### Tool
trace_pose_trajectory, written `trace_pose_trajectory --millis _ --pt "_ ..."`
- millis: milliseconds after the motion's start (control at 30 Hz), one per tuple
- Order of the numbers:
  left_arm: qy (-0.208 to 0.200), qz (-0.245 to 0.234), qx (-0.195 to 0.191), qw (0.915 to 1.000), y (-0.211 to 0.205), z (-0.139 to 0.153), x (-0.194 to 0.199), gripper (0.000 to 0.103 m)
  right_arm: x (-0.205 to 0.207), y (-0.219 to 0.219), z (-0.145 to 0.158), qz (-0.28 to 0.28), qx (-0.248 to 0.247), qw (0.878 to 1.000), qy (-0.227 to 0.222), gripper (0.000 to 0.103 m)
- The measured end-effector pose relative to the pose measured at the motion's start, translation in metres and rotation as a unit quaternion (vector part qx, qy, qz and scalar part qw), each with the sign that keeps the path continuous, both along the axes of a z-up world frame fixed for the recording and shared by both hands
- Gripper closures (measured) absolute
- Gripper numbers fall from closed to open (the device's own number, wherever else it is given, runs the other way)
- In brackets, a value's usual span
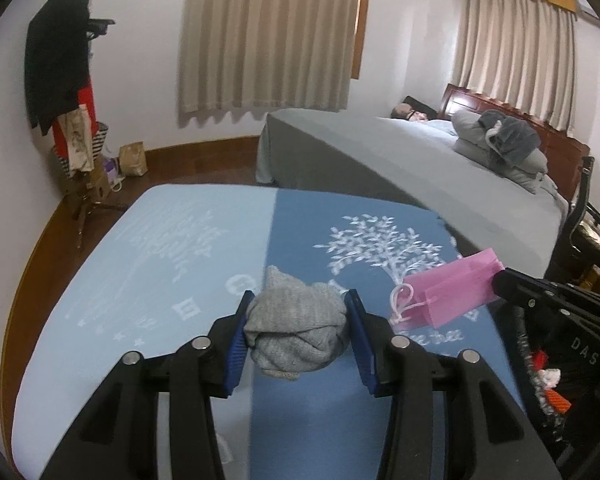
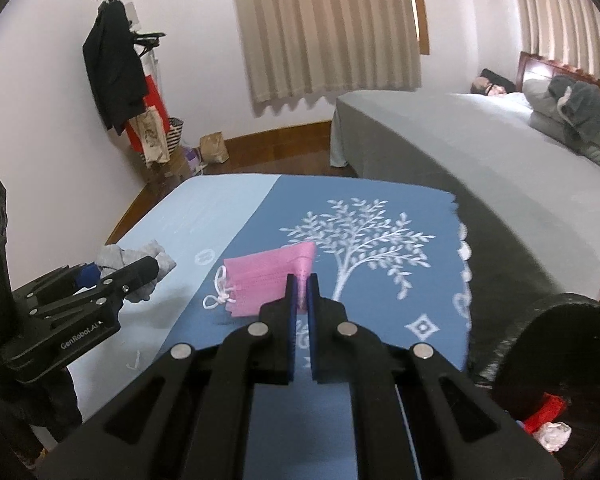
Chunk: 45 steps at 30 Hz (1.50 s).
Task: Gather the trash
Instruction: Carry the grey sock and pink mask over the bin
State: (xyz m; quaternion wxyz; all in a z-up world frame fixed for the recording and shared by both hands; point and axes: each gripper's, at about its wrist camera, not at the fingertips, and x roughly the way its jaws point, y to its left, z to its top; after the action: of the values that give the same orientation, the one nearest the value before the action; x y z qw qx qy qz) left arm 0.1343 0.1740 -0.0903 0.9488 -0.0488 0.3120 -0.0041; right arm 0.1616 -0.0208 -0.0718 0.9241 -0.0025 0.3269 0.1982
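My left gripper (image 1: 298,322) is shut on a balled grey sock (image 1: 296,326) and holds it above the blue tree-print cloth (image 1: 204,248). It also shows in the right wrist view (image 2: 130,276) at the left with the sock (image 2: 118,258). My right gripper (image 2: 301,294) is shut on the edge of a pink face mask (image 2: 266,278) with white ear loops, lifted just over the cloth (image 2: 380,240). In the left wrist view the mask (image 1: 452,294) hangs from the right gripper (image 1: 500,280) at the right.
A black bin (image 2: 560,360) holding red and white scraps stands at the lower right; it also shows in the left wrist view (image 1: 560,368). A grey bed (image 1: 400,160) with pillows lies beyond. A coat rack (image 1: 60,80) stands at the left wall.
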Motion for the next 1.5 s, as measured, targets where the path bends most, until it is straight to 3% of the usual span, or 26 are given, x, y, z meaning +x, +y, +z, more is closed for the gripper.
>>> trace_pose_trajectory --millis 733,1500 --pt "-0.043 -0.088 0.007 0.9952 -0.101 0.041 -0.013 0.058 -0.048 -0.104 0.043 -0.086 0.002 0.994 -0.066 0.099" --pt "-0.061 -0.205 0.005 0.9769 -0.221 0.05 -0.031 0.058 -0.098 -0.21 0.047 -0.191 0.003 0.978 -0.079 0.099"
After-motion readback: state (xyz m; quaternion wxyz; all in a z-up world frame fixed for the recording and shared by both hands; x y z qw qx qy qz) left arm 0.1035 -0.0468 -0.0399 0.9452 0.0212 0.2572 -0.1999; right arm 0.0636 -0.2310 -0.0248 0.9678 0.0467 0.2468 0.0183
